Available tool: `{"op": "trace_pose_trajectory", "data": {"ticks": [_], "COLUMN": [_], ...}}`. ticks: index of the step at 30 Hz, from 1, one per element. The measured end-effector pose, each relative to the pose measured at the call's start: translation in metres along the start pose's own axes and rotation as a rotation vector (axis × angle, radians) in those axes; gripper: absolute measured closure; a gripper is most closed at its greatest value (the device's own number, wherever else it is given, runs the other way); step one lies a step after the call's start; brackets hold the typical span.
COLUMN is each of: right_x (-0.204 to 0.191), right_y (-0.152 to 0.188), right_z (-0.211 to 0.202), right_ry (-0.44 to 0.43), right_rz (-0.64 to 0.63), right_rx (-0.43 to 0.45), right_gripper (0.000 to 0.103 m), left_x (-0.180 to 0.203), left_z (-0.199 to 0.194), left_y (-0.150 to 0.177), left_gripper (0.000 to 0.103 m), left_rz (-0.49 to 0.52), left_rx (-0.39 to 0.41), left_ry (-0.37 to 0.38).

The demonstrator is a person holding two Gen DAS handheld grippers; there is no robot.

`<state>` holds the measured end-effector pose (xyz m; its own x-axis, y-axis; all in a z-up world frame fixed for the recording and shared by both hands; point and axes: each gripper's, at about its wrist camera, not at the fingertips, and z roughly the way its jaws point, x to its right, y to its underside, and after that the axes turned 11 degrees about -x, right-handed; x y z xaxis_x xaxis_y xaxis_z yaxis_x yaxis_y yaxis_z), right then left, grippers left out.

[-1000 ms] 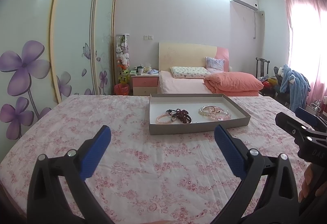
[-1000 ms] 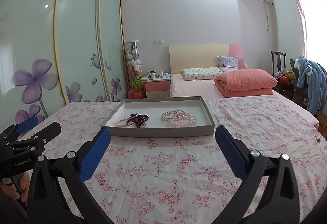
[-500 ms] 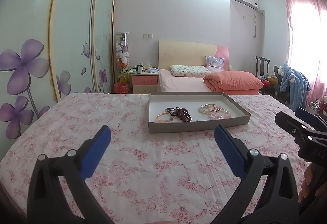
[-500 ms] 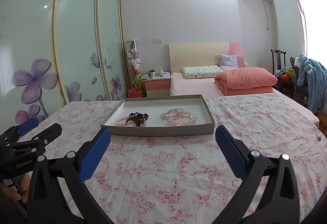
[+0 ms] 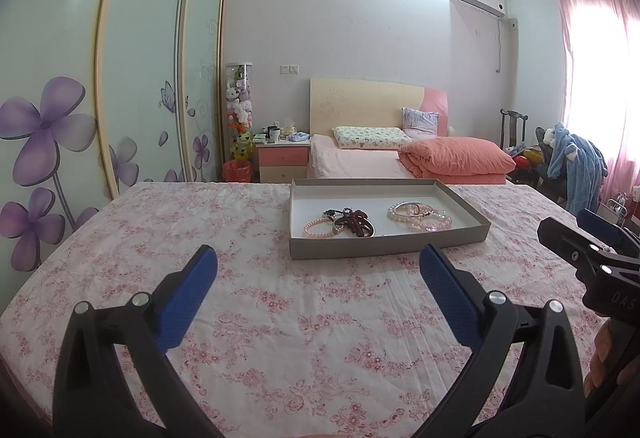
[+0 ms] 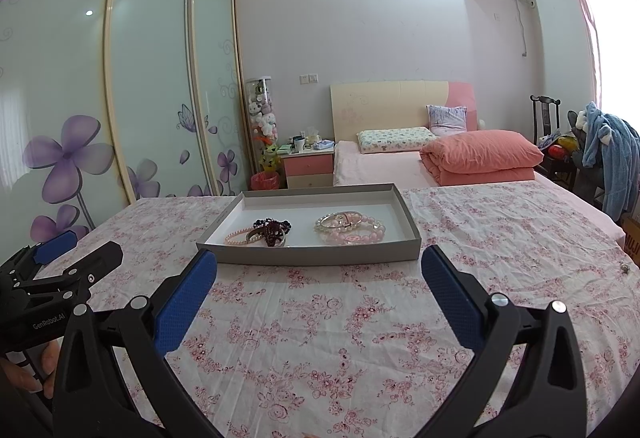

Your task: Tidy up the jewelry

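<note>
A grey shallow box [image 5: 464, 200] [image 6: 408, 208] lies on a floral-covered table. In it, on the left, a pink bead bracelet [image 5: 318, 229] [image 6: 236, 237] and a dark red hair clip [image 5: 356, 223] [image 6: 272, 230]. On the right, pearl and pink bracelets [image 5: 420, 216] [image 6: 350, 228]. My left gripper [image 5: 318, 264] is open and empty, short of the box. My right gripper [image 6: 319, 268] is open and empty, just before the box's near wall. Each gripper also shows at the edge of the other's view, the right [image 5: 592, 250] and the left [image 6: 60, 266].
The floral tablecloth [image 5: 280, 310] [image 6: 340, 318] covers the table. Behind it stand a bed with a pink quilt [image 5: 456, 158], a nightstand [image 5: 282, 158], wardrobe doors at left [image 5: 140, 58] and a chair with blue clothes [image 5: 576, 162].
Both grippers have tilted slightly, so the box sits a little higher in both views. Both stay open and empty. The jewelry has not moved.
</note>
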<state>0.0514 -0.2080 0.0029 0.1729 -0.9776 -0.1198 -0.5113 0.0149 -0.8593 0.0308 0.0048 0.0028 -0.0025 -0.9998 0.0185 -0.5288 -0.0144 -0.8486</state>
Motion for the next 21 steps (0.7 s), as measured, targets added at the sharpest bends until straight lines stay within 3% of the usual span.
{"op": "trace_pose_trajectory", "data": {"ticks": [21], "right_x": [-0.0001], "right_y": [0.0018], "right_z": [0.0011], "right_ry": [-0.004], "right_rz": [0.009], "right_rx": [-0.009], "right_gripper": [0.002], "left_x": [0.0000], "left_z": [0.0060], "left_y": [0.0060], "left_gripper": [0.004], "left_rz": [-0.005], "left_rx": [-0.011], "left_ry": [-0.011]}}
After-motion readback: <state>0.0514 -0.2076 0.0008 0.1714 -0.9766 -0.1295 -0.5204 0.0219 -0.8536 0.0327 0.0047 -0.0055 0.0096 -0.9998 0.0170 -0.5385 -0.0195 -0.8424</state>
